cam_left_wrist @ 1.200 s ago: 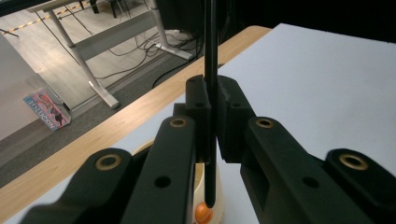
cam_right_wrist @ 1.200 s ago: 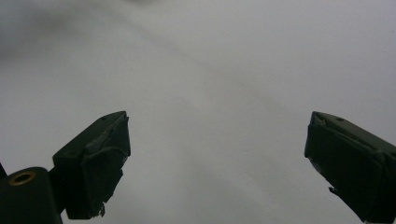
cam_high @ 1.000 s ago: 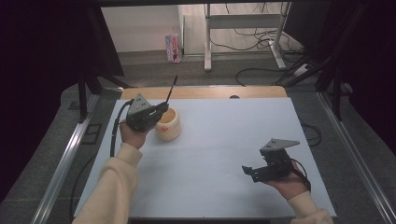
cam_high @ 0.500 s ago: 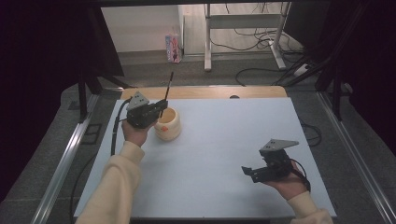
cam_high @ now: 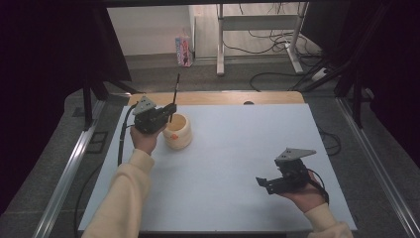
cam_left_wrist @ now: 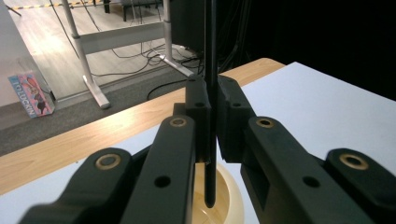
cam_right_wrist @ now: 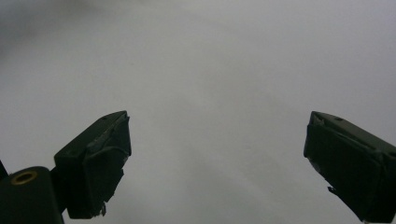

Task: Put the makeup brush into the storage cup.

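The jaws of the left gripper (cam_left_wrist: 211,121) are clenched on a thin black stick (cam_left_wrist: 211,70), held upright with its lower tip inside the cream cup (cam_high: 178,132). The left gripper view shows that tip; the high view hides it. The right gripper (cam_high: 263,183), well apart from the cup, has its jaws spread wide, holding nothing, over the bench (cam_high: 237,144).

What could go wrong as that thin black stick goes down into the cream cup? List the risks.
1. The thin black stick is pinched low by the left gripper, leaving a long stretch above the jaws; it may tilt or slip.
2. Its tip hangs just over the cream round cup; pressing on the rim could tip or push the cup.
3. The right gripper, jaws open, is far away and cannot steady the cup.
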Tool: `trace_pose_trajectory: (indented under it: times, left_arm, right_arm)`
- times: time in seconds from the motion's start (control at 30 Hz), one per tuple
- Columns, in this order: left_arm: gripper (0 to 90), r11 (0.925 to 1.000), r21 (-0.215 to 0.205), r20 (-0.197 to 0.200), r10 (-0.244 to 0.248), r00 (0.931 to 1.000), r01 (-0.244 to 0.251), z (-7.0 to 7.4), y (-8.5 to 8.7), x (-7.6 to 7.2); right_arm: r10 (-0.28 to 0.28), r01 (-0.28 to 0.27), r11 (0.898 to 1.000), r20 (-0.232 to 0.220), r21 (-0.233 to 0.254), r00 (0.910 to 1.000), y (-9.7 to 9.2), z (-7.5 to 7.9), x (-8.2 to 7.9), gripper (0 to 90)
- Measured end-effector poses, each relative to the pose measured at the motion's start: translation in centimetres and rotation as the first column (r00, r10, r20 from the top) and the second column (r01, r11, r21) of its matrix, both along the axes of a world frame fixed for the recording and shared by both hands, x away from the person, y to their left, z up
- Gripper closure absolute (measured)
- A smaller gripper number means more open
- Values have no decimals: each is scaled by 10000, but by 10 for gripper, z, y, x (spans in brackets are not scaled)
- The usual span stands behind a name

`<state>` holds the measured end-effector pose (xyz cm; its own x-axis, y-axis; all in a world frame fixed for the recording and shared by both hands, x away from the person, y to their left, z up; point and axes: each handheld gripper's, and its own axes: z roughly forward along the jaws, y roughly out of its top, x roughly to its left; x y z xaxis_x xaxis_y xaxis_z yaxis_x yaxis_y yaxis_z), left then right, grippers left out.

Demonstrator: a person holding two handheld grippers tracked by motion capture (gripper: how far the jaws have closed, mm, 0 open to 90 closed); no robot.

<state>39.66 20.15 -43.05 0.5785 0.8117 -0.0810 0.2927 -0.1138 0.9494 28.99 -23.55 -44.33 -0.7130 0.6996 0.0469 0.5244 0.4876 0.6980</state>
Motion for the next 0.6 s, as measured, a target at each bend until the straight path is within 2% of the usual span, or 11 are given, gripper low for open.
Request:
trace_pose_trajectory:
  times: [0.33, 0.6]
  left_arm:
    - [851, 9969, -734, -395, 247, 9989, -276, -17, 5, 9]
    - [851, 9932, -1113, -689, 263, 9973, -338, -22, 9, 13]
  right_arm:
    - [47, -47, 10000, -13, -57, 10000, 0, -1, 0, 74]
    - [-4, 4, 9999, -10, -140, 10000, 0, -2, 1, 74]
